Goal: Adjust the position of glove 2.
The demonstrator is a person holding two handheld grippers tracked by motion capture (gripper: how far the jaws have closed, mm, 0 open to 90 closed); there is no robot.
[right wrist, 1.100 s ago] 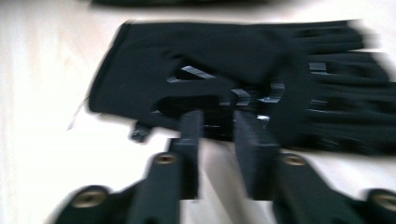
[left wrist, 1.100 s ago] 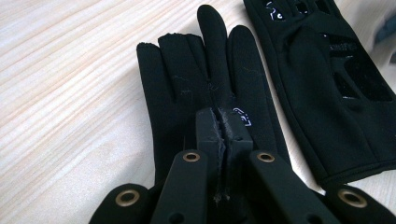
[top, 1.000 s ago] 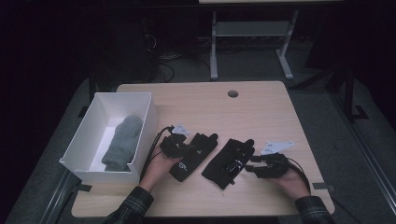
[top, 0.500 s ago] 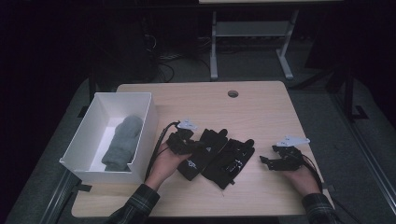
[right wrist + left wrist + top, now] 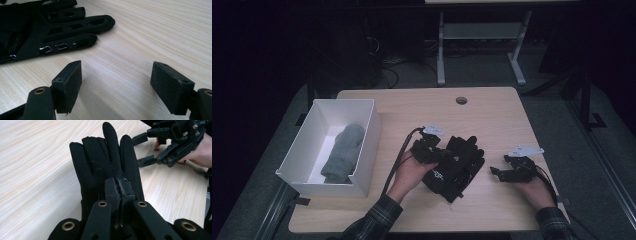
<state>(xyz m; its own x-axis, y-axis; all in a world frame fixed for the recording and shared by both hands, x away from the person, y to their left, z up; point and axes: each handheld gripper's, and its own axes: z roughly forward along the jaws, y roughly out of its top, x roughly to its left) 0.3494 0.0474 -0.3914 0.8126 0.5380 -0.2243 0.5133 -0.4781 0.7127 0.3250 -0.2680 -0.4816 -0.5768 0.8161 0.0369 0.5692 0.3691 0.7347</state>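
**A:** What are the jaws doing right now?

**B:** The left gripper (image 5: 439,154) has its jaws pressed together on a black glove (image 5: 107,167). In the left gripper view the pads pinch the fabric near the palm, and the glove's fingers stretch away toward twelve o'clock. The right gripper (image 5: 122,87) has its jaws wide apart with only bare wood between them; they have just been opening, and nothing is held.

**A:** Where are the gloves on the table?

**B:** In the high view the black gloves (image 5: 457,167) lie as one dark heap near the middle of the table (image 5: 492,115), toward its near edge, and I cannot tell the two apart there. The right gripper (image 5: 512,172) sits at three o'clock from them, near but apart. In the right gripper view a glove (image 5: 50,32) with slotted fingers lies flat at about ten o'clock from the jaws.

**A:** Anything else nearby?

**B:** A white box (image 5: 362,145) stands at nine o'clock from the gloves, at the table's left edge, with a grey mitten (image 5: 343,152) lying inside.

**A:** Which step is this?

**B:** Probably gathering the gloves for the box: one is gripped. Next, I judge, the left hand must lift it clear and carry it toward nine o'clock over the box wall, unless the right first closes on the other glove.
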